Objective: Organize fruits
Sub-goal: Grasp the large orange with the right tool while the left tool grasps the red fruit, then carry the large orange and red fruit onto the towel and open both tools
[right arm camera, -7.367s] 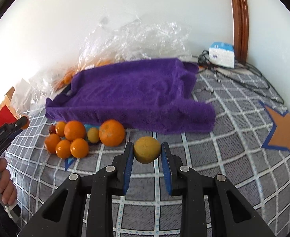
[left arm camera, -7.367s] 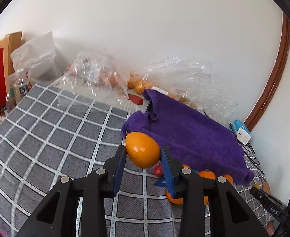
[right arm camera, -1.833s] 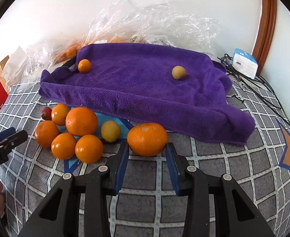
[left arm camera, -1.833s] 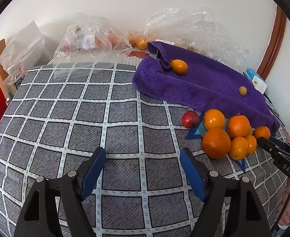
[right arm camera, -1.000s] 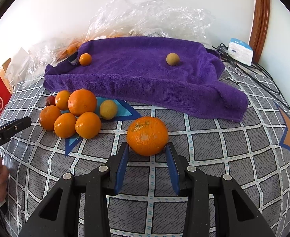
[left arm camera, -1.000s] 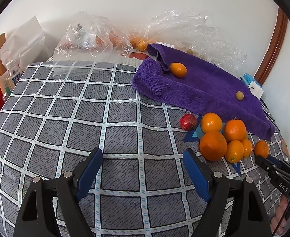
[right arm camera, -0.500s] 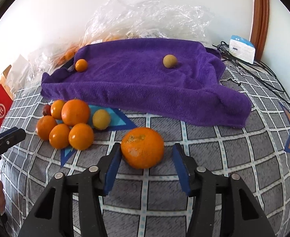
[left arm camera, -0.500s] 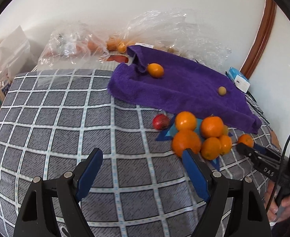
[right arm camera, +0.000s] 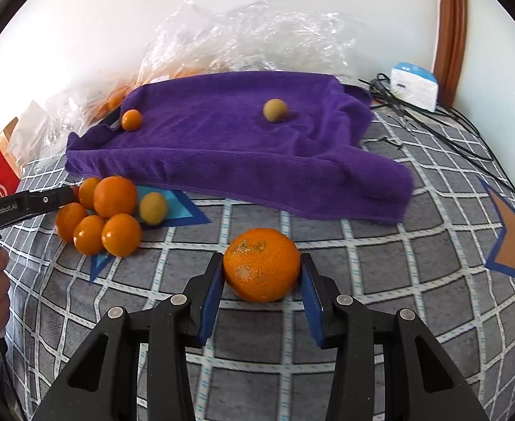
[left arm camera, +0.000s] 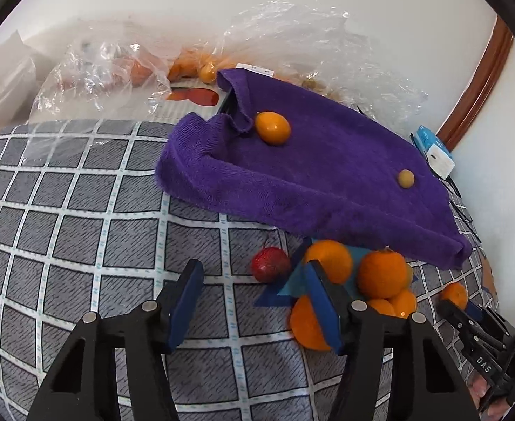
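**Mia:** Right wrist view first. What is the right gripper [right arm camera: 261, 293] doing?

**Ben:** A big round orange with a bumpy skin [right arm camera: 261, 265] sits between its two blue fingers [right arm camera: 211, 294]. The left finger touches the orange. The right one is very close to it, but I cannot tell if it squeezes. The orange sits low on the grey cloth with white squares [right arm camera: 380, 280].

**Mia:** Where are the other fruits?

**Ben:** A pile of small shiny oranges [right arm camera: 104, 215] lies to the left, on a blue paper shape [right arm camera: 182, 212]. A small yellow round fruit [right arm camera: 153, 208] touches the pile. The pile is just in front of the fluffy purple towel [right arm camera: 243, 154].

**Mia:** Is anything on the towel?

**Ben:** Yes. One small orange fruit [right arm camera: 131, 119] sits near its far left corner. One little tan ball of fruit [right arm camera: 275, 110] sits in the middle, well apart from it.

**Mia:** And the left gripper [left arm camera: 253, 303]?

**Ben:** Its blue fingers [left arm camera: 187, 301] stand wide apart and hold nothing. Its right finger covers part of the orange pile. A small dark red fruit [left arm camera: 270, 264] lies ahead, between the fingers, beside the pile.

**Mia:** What is at the back?

**Ben:** Crinkly clear plastic bags [left arm camera: 117, 70] lie by the white wall [left arm camera: 222, 0], with some orange fruit inside. A small blue and white box [right arm camera: 413, 86] sits by black cables [right arm camera: 432, 129].
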`<state>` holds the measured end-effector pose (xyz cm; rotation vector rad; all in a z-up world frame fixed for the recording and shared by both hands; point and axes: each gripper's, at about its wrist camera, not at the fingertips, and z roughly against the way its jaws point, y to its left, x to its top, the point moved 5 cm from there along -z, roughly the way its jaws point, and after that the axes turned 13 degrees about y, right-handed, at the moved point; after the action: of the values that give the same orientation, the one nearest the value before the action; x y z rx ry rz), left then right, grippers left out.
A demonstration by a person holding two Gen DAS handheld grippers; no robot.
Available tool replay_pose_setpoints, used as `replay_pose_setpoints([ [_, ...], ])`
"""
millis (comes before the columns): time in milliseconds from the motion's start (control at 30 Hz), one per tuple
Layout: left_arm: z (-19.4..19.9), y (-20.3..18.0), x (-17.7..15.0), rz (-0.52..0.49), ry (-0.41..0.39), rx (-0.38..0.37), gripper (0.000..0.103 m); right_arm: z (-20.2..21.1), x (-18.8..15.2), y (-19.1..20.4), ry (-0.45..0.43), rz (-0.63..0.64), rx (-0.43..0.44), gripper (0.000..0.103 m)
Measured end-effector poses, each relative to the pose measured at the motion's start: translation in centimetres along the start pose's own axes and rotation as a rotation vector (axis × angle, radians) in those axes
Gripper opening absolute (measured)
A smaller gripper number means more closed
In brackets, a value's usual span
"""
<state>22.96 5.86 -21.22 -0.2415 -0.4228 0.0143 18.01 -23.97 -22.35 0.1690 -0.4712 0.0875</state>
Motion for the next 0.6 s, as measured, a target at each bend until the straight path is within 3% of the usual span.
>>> replay_pose_setpoints([
  [133, -0.7, -0.6, 0.4, -0.009, 0.013, 0.026, 0.047, 0.1, -0.1, -0.5, 0.001, -0.015, -0.003, 0.042],
  [333, -1.1, -1.0, 0.7, -0.022, 0.008, 0.087, 0.023, 0.1, 0.0, -0.5, 0.011, -0.024, -0.017, 0.042],
  [600, -0.4, 0.5, 0.7, 0.046, 0.013, 0.031, 0.023, 1.4, 0.4, -0.1, -0.001, -0.033, -0.043, 0.042],
])
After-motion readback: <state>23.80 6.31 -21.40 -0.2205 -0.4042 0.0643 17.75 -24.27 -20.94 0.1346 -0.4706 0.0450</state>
